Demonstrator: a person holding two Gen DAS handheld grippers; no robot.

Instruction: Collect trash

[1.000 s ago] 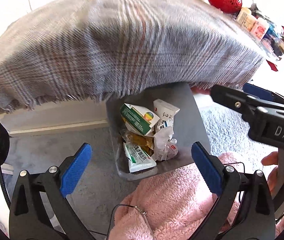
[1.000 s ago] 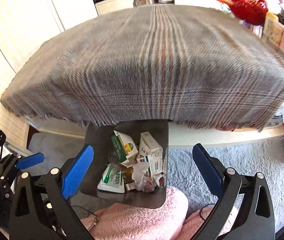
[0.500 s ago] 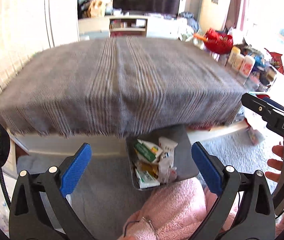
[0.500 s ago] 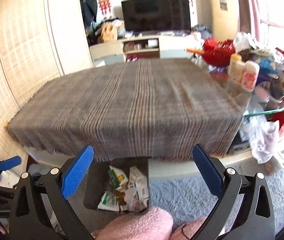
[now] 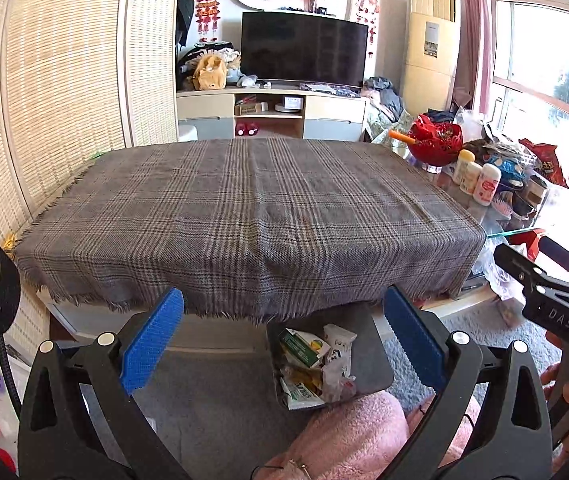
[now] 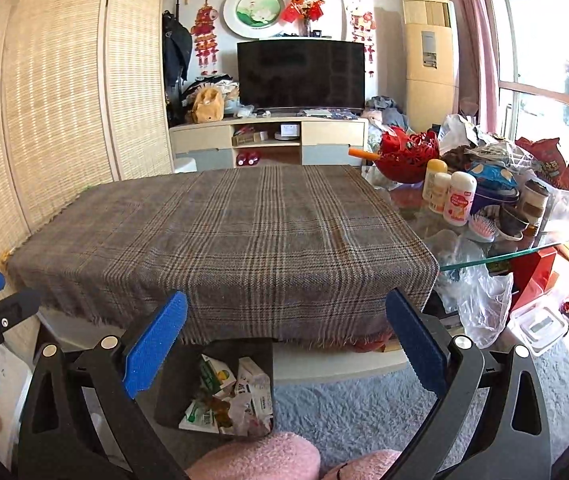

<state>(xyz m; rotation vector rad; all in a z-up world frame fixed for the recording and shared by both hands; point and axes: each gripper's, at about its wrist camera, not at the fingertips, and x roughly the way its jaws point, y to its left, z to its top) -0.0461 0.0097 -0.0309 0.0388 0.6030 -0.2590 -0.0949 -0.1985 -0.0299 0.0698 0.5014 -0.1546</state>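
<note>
A dark grey bin (image 5: 372, 364) stands on the floor under the table's near edge; it also shows in the right wrist view (image 6: 172, 392). It holds trash (image 5: 312, 364): a green and white carton, wrappers and crumpled paper, also seen in the right wrist view (image 6: 232, 396). My left gripper (image 5: 284, 336) is open and empty, above and in front of the bin. My right gripper (image 6: 286, 340) is open and empty, also above the bin. The right gripper's body (image 5: 552, 300) shows at the right of the left wrist view.
A low table under a grey plaid cloth (image 5: 244, 216) (image 6: 224, 240) fills the middle. Bottles (image 6: 460, 200), a red basket (image 6: 404, 156) and bags crowd a glass table at the right. Pink fleece knees (image 5: 348, 436) are below. A TV stand (image 6: 268, 136) is behind.
Both grippers have risen and tilted up from the bin. The view now takes in the whole tabletop and the room; the bin sits lower and smaller. Both stay open.
</note>
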